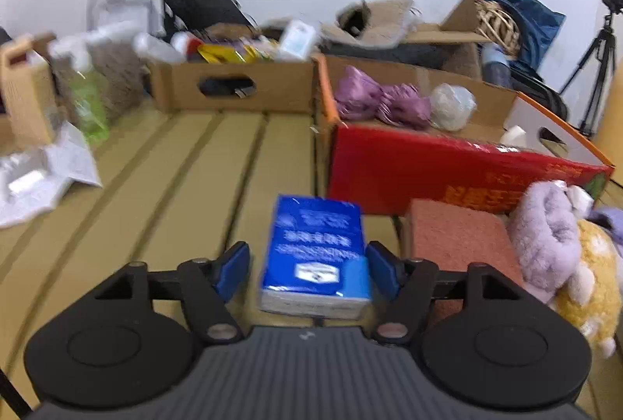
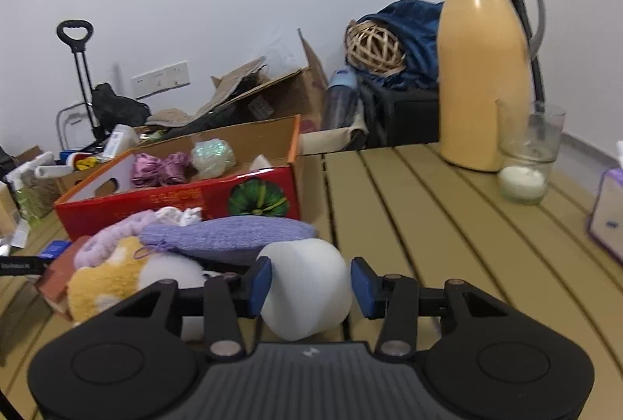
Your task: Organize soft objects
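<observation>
In the left wrist view my left gripper (image 1: 309, 268) is open around a blue tissue pack (image 1: 316, 256) lying on the slatted table; the right pad touches it, the left pad stands apart. A pink sponge (image 1: 459, 245), a lilac plush (image 1: 545, 237) and a yellow plush (image 1: 592, 287) lie to its right. In the right wrist view my right gripper (image 2: 309, 285) is open around a white soft ball (image 2: 305, 287), the pads close to its sides. A purple knit piece (image 2: 229, 235) and the yellow plush (image 2: 105, 276) lie left of it. The red box (image 2: 175, 202) holds purple and white soft items.
A yellow thermos (image 2: 483, 69), a glass (image 2: 527, 151) and a tissue box (image 2: 607, 210) stand on the table to the right. A brown cardboard box (image 1: 233, 81) and bags crowd the far left. Cluttered boxes and a tripod (image 1: 599, 54) stand behind.
</observation>
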`<state>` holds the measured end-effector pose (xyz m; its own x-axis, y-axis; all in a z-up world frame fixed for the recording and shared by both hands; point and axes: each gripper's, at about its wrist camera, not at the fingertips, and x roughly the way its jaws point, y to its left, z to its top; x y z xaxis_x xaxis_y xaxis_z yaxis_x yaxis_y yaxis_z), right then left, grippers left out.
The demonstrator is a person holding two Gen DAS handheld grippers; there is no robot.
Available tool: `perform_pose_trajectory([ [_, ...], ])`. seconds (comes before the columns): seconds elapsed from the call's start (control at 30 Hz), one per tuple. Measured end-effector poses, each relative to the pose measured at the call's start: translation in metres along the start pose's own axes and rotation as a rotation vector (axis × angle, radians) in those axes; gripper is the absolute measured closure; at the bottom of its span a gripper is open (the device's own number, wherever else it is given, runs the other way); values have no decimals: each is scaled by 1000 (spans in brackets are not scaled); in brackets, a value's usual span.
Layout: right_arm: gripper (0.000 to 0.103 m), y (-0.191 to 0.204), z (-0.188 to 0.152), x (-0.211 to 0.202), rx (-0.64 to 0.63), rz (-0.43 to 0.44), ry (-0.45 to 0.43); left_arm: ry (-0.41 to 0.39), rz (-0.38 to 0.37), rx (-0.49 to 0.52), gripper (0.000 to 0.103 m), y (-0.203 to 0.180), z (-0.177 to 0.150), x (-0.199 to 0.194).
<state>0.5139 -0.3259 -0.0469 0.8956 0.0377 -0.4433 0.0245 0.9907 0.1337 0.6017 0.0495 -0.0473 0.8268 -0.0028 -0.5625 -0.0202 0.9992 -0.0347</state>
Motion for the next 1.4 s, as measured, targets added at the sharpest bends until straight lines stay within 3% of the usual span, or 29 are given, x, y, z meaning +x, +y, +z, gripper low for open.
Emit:
perform_pose_trajectory([
  [0.07, 59, -4, 0, -3, 5, -13, -6, -51, 21, 19, 30, -7, 3, -15],
  [0.13, 59, -8, -1, -6, 16, -14, -23, -87, -13, 27, 30, -17, 10, -28],
  [0.3, 42, -10, -3, -2, 22, 49, 0, -160, -190, 97, 29, -74, 35, -52],
  [0.37, 42, -8, -5, 5, -1, 37, 27, -146, -269, 152, 30, -106, 43, -46],
  [0.47, 45, -13, -5, 14, 25, 55, 53, -105, -321, 284, 40, -161, 46, -25],
  [0.6, 46, -18, -4, 14, 33, 80, 44, 53, -331, 366, 81, -204, 43, 14],
  [0.67, 46, -20, -5, 13, 35, 100, 41, 107, -345, 365, 92, -212, 40, 24],
  [0.77, 47, -24, -5, 12, 42, 127, 43, 93, -333, 346, 94, -209, 38, 21],
  [0.87, 48, -28, -5, 10, 62, 149, 30, 27, -338, 308, 94, -201, 46, -1],
  [1.03, 48, -30, 1, -16, 58, 145, -40, -137, -380, 224, 95, -170, 69, -79],
  [1.17, 48, -23, 5, -58, 40, 172, -91, -236, -379, 156, 95, -128, 67, -154],
  [1.4, 48, 5, -8, -131, -24, 241, -112, -224, -370, 51, 94, -78, 22, -213],
])
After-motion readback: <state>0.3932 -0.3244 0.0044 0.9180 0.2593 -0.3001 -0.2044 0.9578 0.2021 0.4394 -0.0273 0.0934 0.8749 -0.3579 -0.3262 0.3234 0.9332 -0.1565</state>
